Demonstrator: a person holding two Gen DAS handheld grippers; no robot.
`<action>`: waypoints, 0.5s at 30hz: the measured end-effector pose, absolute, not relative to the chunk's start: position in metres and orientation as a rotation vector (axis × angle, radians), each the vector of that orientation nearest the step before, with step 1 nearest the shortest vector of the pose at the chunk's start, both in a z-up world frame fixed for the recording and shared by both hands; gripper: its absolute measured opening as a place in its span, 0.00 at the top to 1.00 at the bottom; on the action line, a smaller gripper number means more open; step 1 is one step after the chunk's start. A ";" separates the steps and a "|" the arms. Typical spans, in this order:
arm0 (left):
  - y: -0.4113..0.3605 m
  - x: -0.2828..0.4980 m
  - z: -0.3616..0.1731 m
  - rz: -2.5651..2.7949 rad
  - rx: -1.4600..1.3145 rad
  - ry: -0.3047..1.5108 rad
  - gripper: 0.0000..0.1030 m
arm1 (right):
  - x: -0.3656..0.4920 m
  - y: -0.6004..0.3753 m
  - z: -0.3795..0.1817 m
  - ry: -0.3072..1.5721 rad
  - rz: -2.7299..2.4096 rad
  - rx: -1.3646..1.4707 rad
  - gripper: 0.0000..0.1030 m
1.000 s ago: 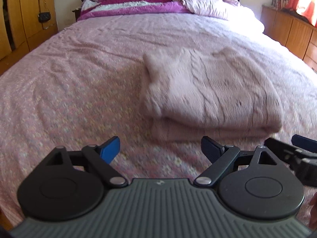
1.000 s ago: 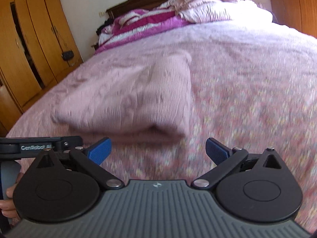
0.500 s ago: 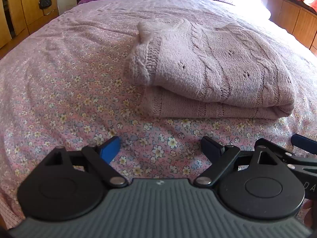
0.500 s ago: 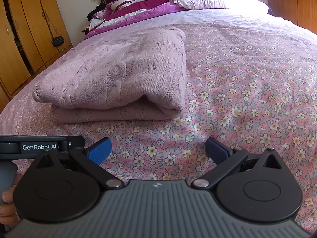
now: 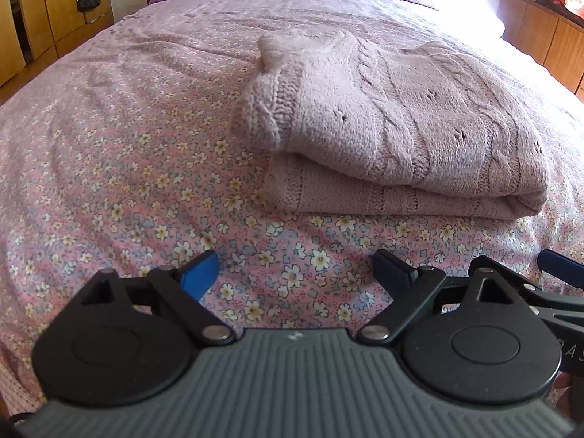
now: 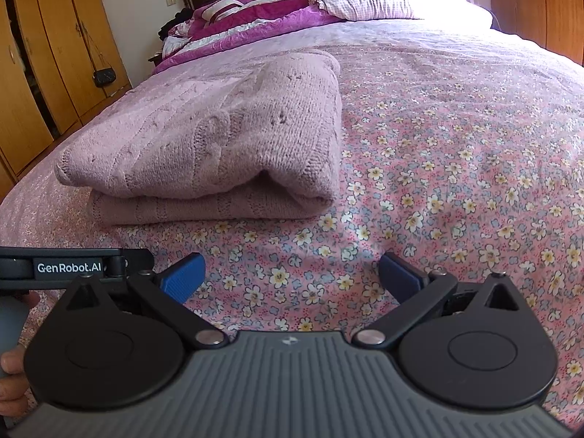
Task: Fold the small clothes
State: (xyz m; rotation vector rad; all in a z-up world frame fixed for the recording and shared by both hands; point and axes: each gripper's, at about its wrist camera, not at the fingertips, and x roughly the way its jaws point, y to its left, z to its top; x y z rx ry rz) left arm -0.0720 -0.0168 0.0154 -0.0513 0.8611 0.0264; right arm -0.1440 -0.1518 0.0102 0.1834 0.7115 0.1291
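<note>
A pale pink cable-knit sweater (image 5: 394, 138) lies folded in a thick stack on the flowered bedspread (image 5: 127, 168). It also shows in the right wrist view (image 6: 226, 153), left of centre. My left gripper (image 5: 295, 273) is open and empty, just short of the sweater's near edge. My right gripper (image 6: 292, 273) is open and empty, over the bedspread (image 6: 456, 168) near the sweater's right front corner. The right gripper's arm shows at the right edge of the left wrist view (image 5: 558, 281).
Crumpled purple and white bedding (image 6: 262, 14) is piled at the head of the bed. Wooden wardrobes (image 6: 43, 65) stand to the left with a small black bag (image 6: 104, 76) hanging. A wooden cabinet (image 5: 547, 36) stands to the right.
Both grippers have dropped lower and come closer to the sweater's near edge. Both stay open. The sweater has not moved.
</note>
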 end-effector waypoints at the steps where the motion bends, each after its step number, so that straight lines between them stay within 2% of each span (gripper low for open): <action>1: -0.016 -0.071 0.016 0.027 -0.052 0.862 0.10 | -0.144 -0.152 0.010 0.712 0.129 0.183 0.00; 15: -0.018 -0.073 0.014 0.033 -0.048 0.856 0.10 | -0.145 -0.152 0.010 0.711 0.128 0.178 0.00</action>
